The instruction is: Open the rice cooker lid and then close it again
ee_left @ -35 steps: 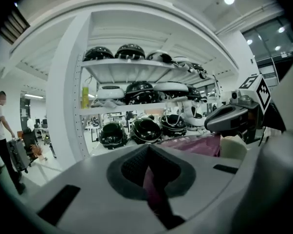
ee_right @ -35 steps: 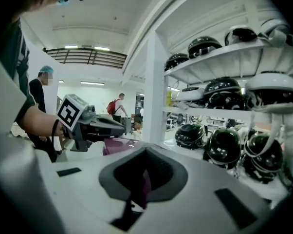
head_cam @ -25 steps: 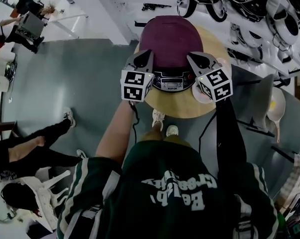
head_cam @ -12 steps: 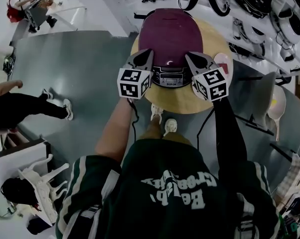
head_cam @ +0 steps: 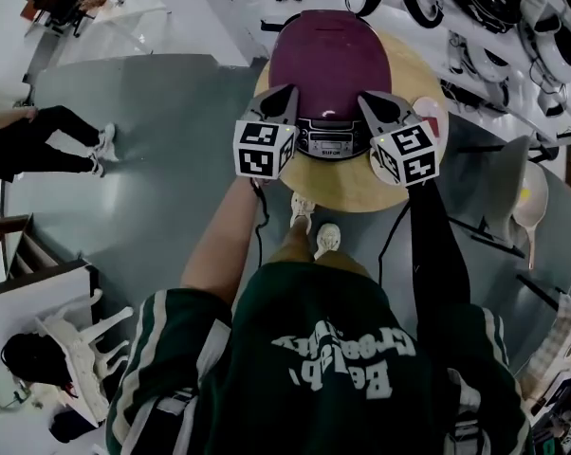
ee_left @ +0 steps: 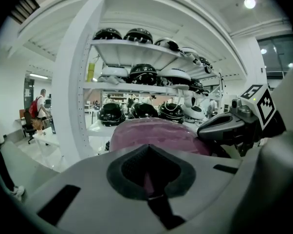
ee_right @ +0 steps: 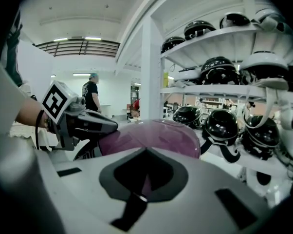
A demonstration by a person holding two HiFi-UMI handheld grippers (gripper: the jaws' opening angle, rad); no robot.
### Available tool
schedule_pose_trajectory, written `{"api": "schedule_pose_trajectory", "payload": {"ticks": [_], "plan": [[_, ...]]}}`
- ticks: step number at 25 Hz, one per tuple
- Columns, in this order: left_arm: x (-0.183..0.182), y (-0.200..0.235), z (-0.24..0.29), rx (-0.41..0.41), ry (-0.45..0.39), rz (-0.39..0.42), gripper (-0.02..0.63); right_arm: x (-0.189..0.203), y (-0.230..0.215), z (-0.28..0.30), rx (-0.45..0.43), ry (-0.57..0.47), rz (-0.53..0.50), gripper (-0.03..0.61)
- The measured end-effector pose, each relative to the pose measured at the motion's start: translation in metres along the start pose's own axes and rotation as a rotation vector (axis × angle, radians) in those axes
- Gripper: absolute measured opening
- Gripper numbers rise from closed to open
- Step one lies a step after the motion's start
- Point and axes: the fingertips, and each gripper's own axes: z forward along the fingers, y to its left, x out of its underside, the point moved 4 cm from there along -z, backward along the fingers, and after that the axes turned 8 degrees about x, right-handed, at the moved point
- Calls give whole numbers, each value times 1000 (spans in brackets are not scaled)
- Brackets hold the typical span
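Lid [head_cam: 329, 53] of the rice cooker [head_cam: 325, 142] is seen down and closed, and the cooker is stood on the round table [head_cam: 342, 195]. The left gripper [head_cam: 288, 91] and the right gripper [head_cam: 365, 98] are held at its front corners, each with jaws brought together on nothing. No opening is under way. Whether the lid is yet to be raised or already shut again cannot be told.
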Motion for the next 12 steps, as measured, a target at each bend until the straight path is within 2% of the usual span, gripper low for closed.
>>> {"api": "schedule_pose_trajectory", "payload": {"ticks": [3,8,12], "plan": [[-8,-9,-8,-1,-18,39,0,-12,-4,-13,45,-73,22,2],[-41,-29,-35,-40,-149,50,0,-39,-9,-47,100,-204,115,3],[-65,-52,-63,-74,-238,115,0,-53,-2,-77,129,-269,132,3]]}}
